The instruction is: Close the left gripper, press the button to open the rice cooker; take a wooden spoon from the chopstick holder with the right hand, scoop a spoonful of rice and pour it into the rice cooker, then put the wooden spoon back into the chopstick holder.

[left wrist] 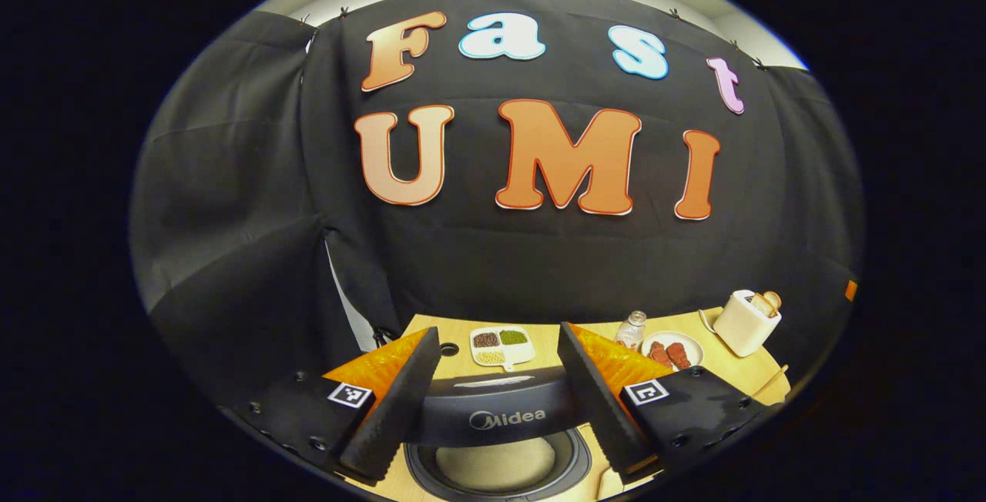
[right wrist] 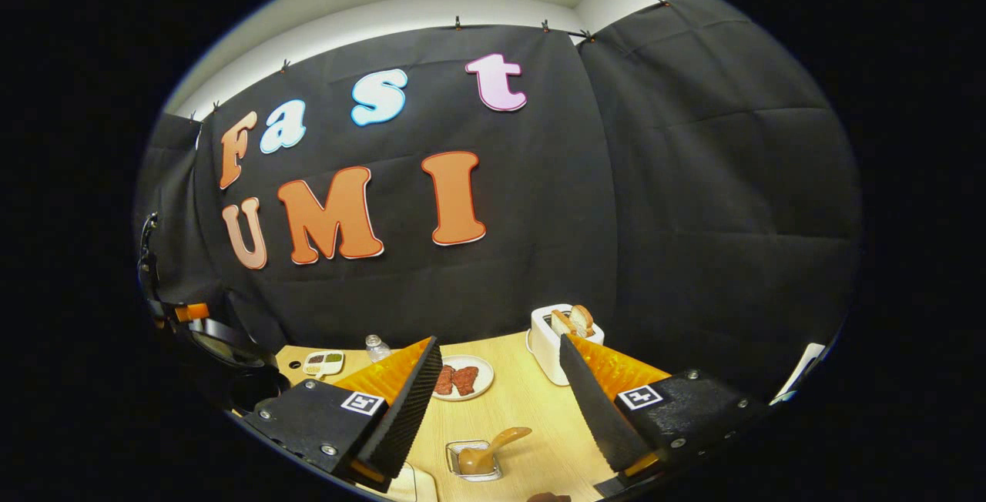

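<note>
Wooden table (right wrist: pixel 524 402) is seen in both views. Left gripper (left wrist: pixel 499 402) is held wide apart above the rice cooker (left wrist: pixel 497 440), whose lid is raised and pot exposed. Right gripper (right wrist: pixel 501 402) is also spread wide, nothing gripped. A wooden spoon (right wrist: pixel 489 448) is lying in a small clear dish (right wrist: pixel 471 462) near it. Farther off are placed a toaster (right wrist: pixel 558 344), a plate (right wrist: pixel 462 379), a bottle (left wrist: pixel 632 329) and a divided tray (left wrist: pixel 502 344).
</note>
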`<state>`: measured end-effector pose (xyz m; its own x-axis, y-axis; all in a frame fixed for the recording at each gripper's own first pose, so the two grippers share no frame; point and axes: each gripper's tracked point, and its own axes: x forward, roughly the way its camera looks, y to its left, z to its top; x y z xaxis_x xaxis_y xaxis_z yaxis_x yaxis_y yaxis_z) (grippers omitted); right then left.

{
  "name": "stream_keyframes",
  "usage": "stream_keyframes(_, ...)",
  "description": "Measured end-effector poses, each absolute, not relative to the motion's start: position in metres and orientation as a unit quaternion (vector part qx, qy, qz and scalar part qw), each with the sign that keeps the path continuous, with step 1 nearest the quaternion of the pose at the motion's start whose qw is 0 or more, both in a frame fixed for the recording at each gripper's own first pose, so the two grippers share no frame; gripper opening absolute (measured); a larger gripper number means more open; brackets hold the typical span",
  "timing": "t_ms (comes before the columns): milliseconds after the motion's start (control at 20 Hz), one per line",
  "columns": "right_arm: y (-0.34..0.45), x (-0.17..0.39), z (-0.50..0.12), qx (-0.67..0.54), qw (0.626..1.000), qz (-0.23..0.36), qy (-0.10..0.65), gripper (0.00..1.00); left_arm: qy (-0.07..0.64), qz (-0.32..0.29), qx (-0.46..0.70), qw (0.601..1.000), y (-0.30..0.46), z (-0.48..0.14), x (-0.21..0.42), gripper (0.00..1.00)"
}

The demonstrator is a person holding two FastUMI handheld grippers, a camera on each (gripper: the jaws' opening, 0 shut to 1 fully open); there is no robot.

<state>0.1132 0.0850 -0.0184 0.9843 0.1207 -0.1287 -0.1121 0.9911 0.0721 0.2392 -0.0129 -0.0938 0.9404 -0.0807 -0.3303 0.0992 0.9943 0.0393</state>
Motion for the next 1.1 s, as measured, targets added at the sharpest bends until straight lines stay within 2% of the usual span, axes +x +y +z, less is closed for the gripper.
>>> stream_keyframes(350, 0.111, 0.099, 0.0, 0.053, 0.993, 0.092, 0.059, 0.94, 0.215, -0.042, 0.019, 0.975, -0.018, -0.189, 0.174, 0.99)
stream_keyframes(450, 0.112, 0.094, -0.001, 0.056, 0.992, 0.097, 0.062, 0.95, 0.195, -0.033, 0.03, 0.98, -0.015, -0.203, 0.167, 1.0)
stream_keyframes(500, 0.113, 0.092, -0.001, 0.056, 0.992, 0.097, 0.062, 0.95, 0.183, -0.032, 0.037, 0.982, -0.015, -0.207, 0.165, 0.95)
stream_keyframes(550, 0.112, 0.091, 0.0, 0.055, 0.992, 0.097, 0.063, 0.95, 0.174, -0.028, 0.039, 0.984, -0.015, -0.212, 0.161, 0.95)
stream_keyframes(600, 0.112, 0.089, 0.0, 0.054, 0.992, 0.097, 0.063, 0.95, 0.169, -0.024, 0.038, 0.985, -0.014, -0.219, 0.159, 1.0)
stream_keyframes(650, 0.112, 0.087, 0.0, 0.052, 0.992, 0.097, 0.064, 0.94, 0.168, -0.02, 0.041, 0.985, -0.013, -0.225, 0.157, 1.0)
stream_keyframes(700, 0.112, 0.086, -0.001, 0.05, 0.992, 0.098, 0.065, 0.94, 0.172, -0.017, 0.044, 0.984, -0.012, -0.234, 0.156, 0.94)
stream_keyframes(750, 0.113, 0.084, -0.002, 0.048, 0.992, 0.098, 0.067, 0.94, 0.179, -0.015, 0.047, 0.983, -0.012, -0.246, 0.153, 1.0)
stream_keyframes(800, 0.115, 0.083, -0.003, 0.046, 0.992, 0.1, 0.068, 0.94, 0.187, -0.013, 0.049, 0.981, -0.013, -0.257, 0.15, 1.0)
stream_keyframes(900, 0.116, 0.081, -0.006, 0.04, 0.991, 0.101, 0.074, 0.95, 0.129, -0.016, 0.054, 0.99, -0.011, -0.254, 0.149, 0.96)
stream_keyframes(1100, 0.116, 0.078, -0.017, 0.029, 0.991, 0.101, 0.083, 0.94, 0.134, -0.008, 0.05, 0.99, -0.011, -0.266, 0.145, 0.97)
